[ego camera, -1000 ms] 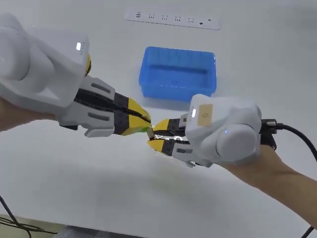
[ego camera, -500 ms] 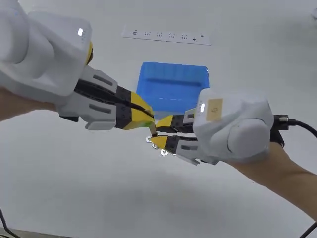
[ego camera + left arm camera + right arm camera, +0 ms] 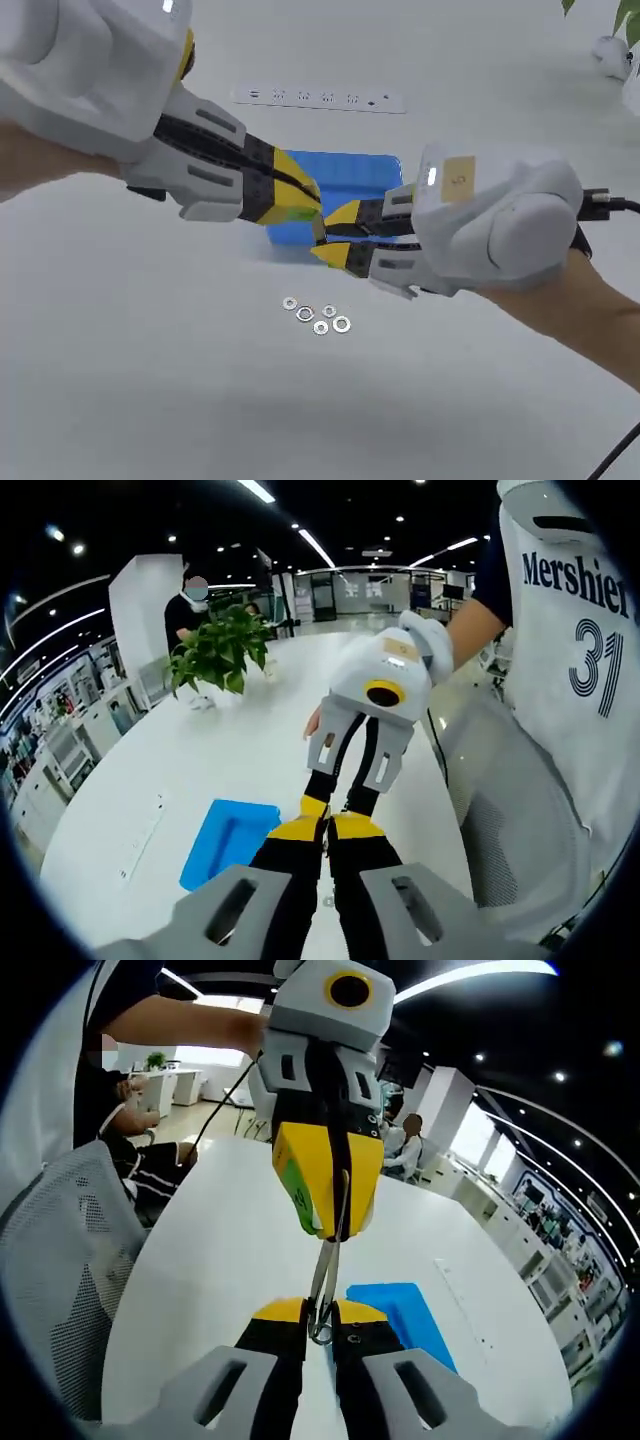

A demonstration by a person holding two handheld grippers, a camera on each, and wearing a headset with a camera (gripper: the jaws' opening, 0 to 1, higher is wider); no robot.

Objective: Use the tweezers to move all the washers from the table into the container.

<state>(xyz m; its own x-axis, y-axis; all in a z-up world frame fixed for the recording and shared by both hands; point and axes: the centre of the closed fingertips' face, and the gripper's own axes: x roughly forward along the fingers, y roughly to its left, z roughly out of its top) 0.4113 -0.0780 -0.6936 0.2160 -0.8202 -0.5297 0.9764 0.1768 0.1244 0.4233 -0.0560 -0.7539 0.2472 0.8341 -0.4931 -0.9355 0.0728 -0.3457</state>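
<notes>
Several small metal washers (image 3: 318,315) lie in a cluster on the white table (image 3: 150,380). Behind them stands the blue container (image 3: 345,172), also seen as the blue container (image 3: 228,842) and the blue container (image 3: 395,1320). My left gripper (image 3: 312,208) comes in from the upper left and my right gripper (image 3: 326,237) from the right, tips almost meeting above the washers. Thin silver tweezers (image 3: 327,1265) run from the left gripper (image 3: 326,1222) down into the right gripper (image 3: 320,1318). Both are shut on them. In the left gripper view the left gripper (image 3: 326,830) faces the right gripper (image 3: 365,705).
A white power strip (image 3: 318,98) lies beyond the container. A potted plant (image 3: 600,20) stands at the far right corner, seen as the plant (image 3: 218,650) too. A mesh chair (image 3: 60,1280) stands by the table edge, and people sit further off.
Both grippers have risen together off the table, towards the container. The washers, hidden under them before, now show below. The head camera has also shifted.
</notes>
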